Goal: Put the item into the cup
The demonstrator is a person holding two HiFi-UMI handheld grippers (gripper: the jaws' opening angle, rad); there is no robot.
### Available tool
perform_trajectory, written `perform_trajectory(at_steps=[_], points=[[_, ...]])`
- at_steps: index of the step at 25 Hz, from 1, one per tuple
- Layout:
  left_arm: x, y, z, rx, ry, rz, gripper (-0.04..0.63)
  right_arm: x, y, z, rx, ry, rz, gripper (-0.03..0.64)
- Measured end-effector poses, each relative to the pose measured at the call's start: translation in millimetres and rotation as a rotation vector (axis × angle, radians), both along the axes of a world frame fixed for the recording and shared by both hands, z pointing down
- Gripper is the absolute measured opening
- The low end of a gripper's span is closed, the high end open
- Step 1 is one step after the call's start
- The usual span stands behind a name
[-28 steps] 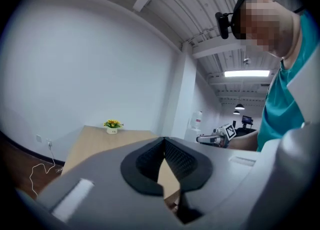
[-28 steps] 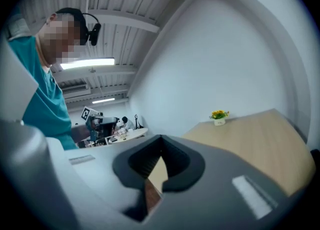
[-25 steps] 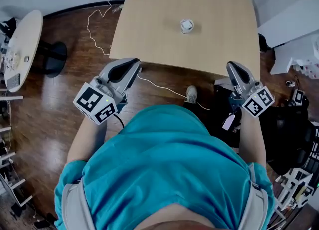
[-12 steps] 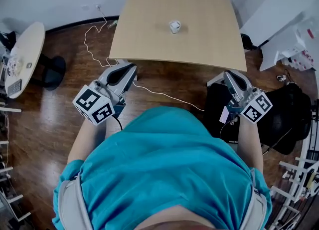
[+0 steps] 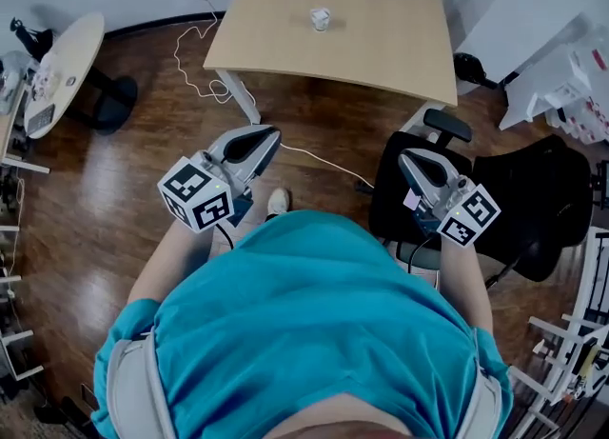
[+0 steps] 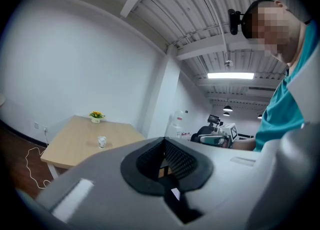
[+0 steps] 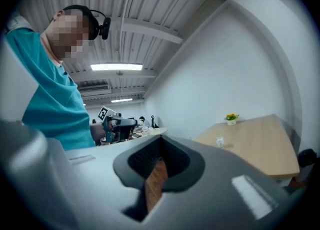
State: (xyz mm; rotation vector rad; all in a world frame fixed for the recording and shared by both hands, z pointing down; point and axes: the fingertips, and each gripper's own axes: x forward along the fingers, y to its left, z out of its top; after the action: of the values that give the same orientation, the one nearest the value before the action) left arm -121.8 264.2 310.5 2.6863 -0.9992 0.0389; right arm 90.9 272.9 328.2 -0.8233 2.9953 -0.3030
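Observation:
A small clear cup (image 5: 320, 18) stands on the light wooden table (image 5: 381, 28), far ahead of me; it also shows as the cup (image 6: 102, 141) and the cup (image 7: 219, 141). What it holds is too small to tell, and no loose item shows anywhere. My left gripper (image 5: 266, 134) is held over the wooden floor, well short of the table, its jaws shut and empty (image 6: 164, 146). My right gripper (image 5: 407, 156) hovers above a black chair, also empty (image 7: 159, 156), with only a thin slit of floor showing between its jaws.
A black office chair (image 5: 514, 199) stands under my right arm. A white cable (image 5: 205, 56) trails across the floor by the table's left leg. A round side table (image 5: 62, 70) sits at the far left, shelving (image 5: 571, 351) at the right. A flower pot (image 6: 96, 116) stands on the table's far edge.
The table and cup have slid up and away in the head view as the person steps back. The black chair has come under the right gripper. Both grippers stay raised and empty.

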Motion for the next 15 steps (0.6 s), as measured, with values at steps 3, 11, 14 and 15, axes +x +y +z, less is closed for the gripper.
perform_trajectory(at_steps=[3, 11, 14, 15], points=[[3.1, 28.6, 0.4, 0.016, -0.039, -0.014, 0.003, 8.2, 22.5, 5.2, -0.015, -0.034, 0.008, 0.003], [-34.9, 61.1, -3.6, 0.070, -0.058, -0.025, 0.003, -9.3, 56.7, 13.4, -0.016, -0.024, 0.084, 0.003], [-63.4, 66.7, 0.2, 0.080, -0.054, -0.031, 0.003, -27.4, 61.0, 17.9, -0.015, 0.021, 0.138, 0.003], [-72.5, 67.6, 1.6, 0.080, -0.051, -0.035, 0.003, -34.4, 62.7, 19.0, -0.015, 0.035, 0.147, 0.002]])
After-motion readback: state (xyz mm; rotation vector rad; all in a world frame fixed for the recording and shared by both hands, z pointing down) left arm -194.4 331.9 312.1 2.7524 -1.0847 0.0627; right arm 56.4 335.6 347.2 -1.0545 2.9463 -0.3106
